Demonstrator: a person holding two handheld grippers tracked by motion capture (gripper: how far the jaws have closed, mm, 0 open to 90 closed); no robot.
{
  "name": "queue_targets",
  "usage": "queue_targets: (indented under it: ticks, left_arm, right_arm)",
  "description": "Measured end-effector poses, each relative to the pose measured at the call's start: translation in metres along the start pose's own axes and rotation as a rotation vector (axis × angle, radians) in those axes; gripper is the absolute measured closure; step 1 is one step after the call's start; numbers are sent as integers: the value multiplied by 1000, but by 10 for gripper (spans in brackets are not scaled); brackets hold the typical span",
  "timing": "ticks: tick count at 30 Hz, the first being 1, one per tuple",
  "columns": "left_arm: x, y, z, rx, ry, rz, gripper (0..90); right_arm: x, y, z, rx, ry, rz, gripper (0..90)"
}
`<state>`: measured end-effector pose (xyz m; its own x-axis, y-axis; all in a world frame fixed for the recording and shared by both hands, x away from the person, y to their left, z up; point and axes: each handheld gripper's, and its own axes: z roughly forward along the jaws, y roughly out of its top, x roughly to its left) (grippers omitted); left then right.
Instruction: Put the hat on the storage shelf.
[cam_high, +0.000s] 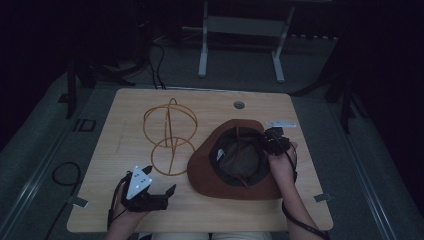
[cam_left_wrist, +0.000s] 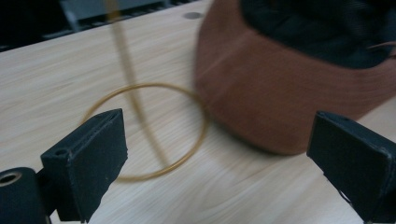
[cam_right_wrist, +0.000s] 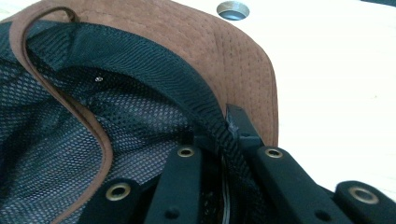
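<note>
A brown hat (cam_high: 205, 165) lies upside down on the wooden table, its black mesh lining (cam_right_wrist: 116, 107) and a brown cord (cam_right_wrist: 88, 116) facing up. My right gripper (cam_high: 270, 141) is shut on the hat's right edge, one jaw inside the lining and one outside against the brown brim (cam_right_wrist: 224, 51). A gold wire hat stand (cam_high: 169, 136) stands left of the hat; its base ring (cam_left_wrist: 154, 135) lies just beyond my left gripper (cam_high: 157, 190). That gripper sits low near the table's front left, open, with nothing between its jaws, pointing toward the hat (cam_left_wrist: 289, 93).
A round cable hole (cam_high: 239, 105) sits in the table near its far edge. A small light-coloured flat piece (cam_high: 281, 123) lies right of the hat. Bare tabletop (cam_high: 125, 120) stretches left of the stand. A white frame (cam_high: 240, 30) stands on the floor beyond the table.
</note>
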<state>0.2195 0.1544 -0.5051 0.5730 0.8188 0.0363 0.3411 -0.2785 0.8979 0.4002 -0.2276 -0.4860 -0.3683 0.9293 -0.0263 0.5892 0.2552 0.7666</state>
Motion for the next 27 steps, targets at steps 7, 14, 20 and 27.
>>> queue_targets:
  ticks: [7, 14, 20, 27]
  left_arm:
    - [-24, 39, 14, 12, -97, 77, 63]
    - [-40, 65, 48, 50, -149, 97, 63]
    - [-58, 85, 81, 68, -153, 133, 71]
    - [-71, 105, 119, 62, -134, 171, 103]
  right_arm:
    - [-2, -4, -8, -7, 3, -2, 844]
    - [-5, -9, -15, -19, 21, 11, 844]
    - [-4, -11, -20, -32, 21, 12, 844]
    - [-5, -13, -23, -35, 21, 17, 844]
